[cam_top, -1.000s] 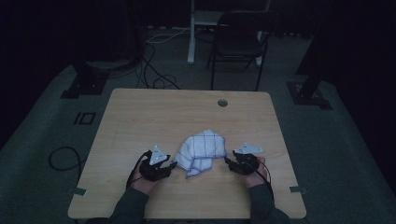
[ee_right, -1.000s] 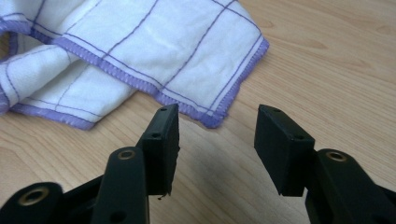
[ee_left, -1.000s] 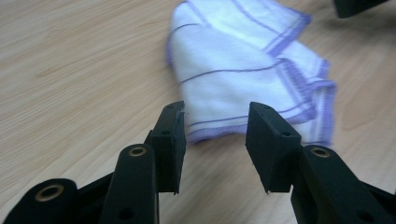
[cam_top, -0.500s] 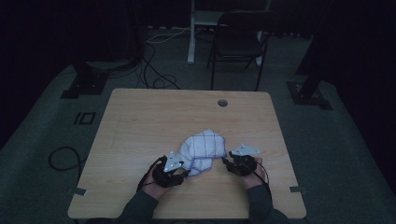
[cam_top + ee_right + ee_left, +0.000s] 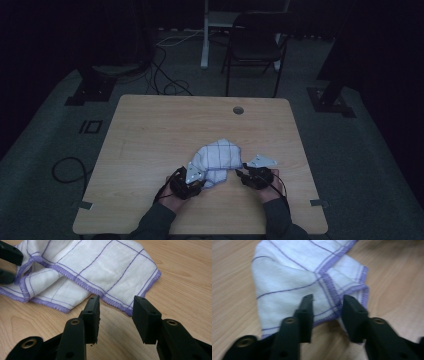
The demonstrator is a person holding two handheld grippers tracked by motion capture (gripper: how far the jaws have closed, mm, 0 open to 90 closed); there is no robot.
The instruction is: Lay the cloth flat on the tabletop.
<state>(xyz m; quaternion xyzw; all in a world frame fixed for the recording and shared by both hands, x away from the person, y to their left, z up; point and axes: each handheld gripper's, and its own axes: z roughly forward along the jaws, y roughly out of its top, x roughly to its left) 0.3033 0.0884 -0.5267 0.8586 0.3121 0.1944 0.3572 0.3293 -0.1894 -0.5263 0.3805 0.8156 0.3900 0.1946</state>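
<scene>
White checked cloth (image 5: 216, 157) lies crumpled between open tongs.

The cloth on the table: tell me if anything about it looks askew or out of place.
The white cloth with purple lines lies crumpled, not flat: in the right gripper view a hemmed edge runs across its top, folded over the layers beneath. No tear or stain shows. Both the left gripper and the right gripper have open jaws at its near edge.

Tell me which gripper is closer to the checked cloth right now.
Left. The left gripper has open jaws over the cloth's hemmed edge; the right gripper sits open just short of its near edge.
</scene>
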